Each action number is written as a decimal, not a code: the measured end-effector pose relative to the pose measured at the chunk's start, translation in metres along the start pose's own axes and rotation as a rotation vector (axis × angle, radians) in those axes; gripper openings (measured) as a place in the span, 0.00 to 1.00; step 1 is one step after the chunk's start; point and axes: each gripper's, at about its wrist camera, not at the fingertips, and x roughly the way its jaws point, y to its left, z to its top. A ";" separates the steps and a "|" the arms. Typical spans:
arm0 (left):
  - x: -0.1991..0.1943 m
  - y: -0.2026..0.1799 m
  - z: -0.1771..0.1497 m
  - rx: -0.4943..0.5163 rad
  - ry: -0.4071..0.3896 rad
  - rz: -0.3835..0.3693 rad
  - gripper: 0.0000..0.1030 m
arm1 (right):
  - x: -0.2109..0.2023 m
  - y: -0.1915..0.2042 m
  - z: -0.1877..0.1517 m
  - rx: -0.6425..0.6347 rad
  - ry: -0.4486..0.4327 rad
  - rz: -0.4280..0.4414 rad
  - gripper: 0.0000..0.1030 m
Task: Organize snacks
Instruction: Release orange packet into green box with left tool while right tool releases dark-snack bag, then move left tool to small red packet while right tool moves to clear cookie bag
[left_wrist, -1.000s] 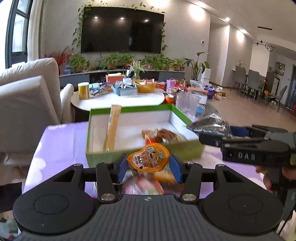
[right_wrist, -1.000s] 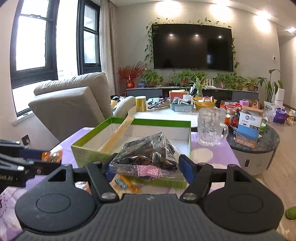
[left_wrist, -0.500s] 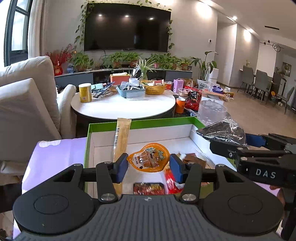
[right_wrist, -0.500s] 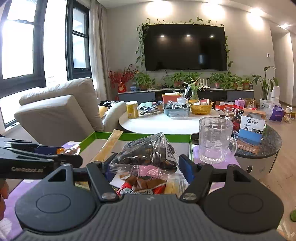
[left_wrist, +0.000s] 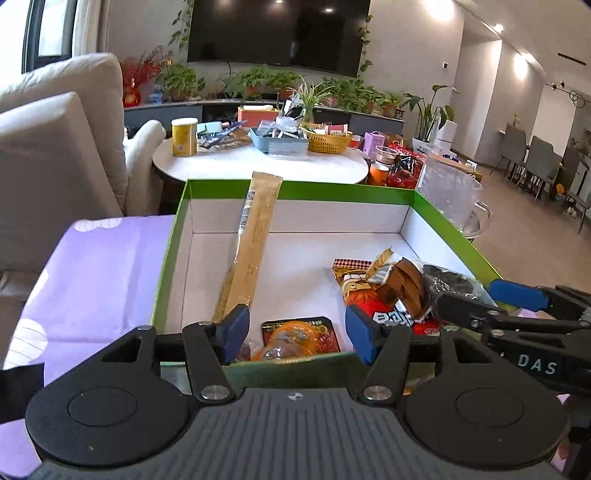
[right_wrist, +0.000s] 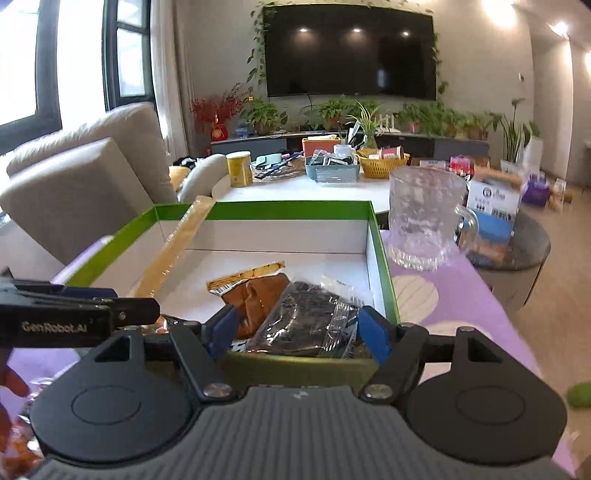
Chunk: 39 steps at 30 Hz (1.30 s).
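Now the green-rimmed box (left_wrist: 177, 236) fills the middle of both wrist views, sitting on the purple tabletop (left_wrist: 96, 266), where a second ago it lay farther off and both grippers were short of its near wall. Both have since come forward and down over that wall. The left gripper (left_wrist: 295, 328) carried an orange jelly pouch (left_wrist: 284, 341) clamped between its pads; its jaws are opening at this moment, and the pouch has dropped away from them to lie low at the near edge of the box, on a dark red snack packet (left_wrist: 325, 330), with neither pad pressing it. To my eye that snack is delivered. The right gripper (right_wrist: 295, 326) has brought its clear bag of dark snacks (right_wrist: 314, 317) down into the near right corner of the box, beside a brown wrapper (right_wrist: 255, 295); the bag lies between widely spread jaws, and whether the pads still bear on it I cannot tell. A long tan sachet (left_wrist: 255, 236) leans against the far wall on the left. A glass mug (right_wrist: 424, 218) stands just outside the far right corner.
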 end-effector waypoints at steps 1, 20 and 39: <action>-0.004 0.000 0.000 -0.009 -0.003 0.003 0.53 | -0.006 -0.001 -0.001 0.003 -0.007 -0.005 0.56; -0.100 0.052 -0.062 -0.210 0.012 0.025 0.57 | -0.054 -0.004 -0.038 0.041 0.112 0.022 0.56; -0.128 -0.007 -0.120 -0.015 0.127 -0.166 0.58 | -0.076 0.005 -0.065 0.043 0.155 0.053 0.56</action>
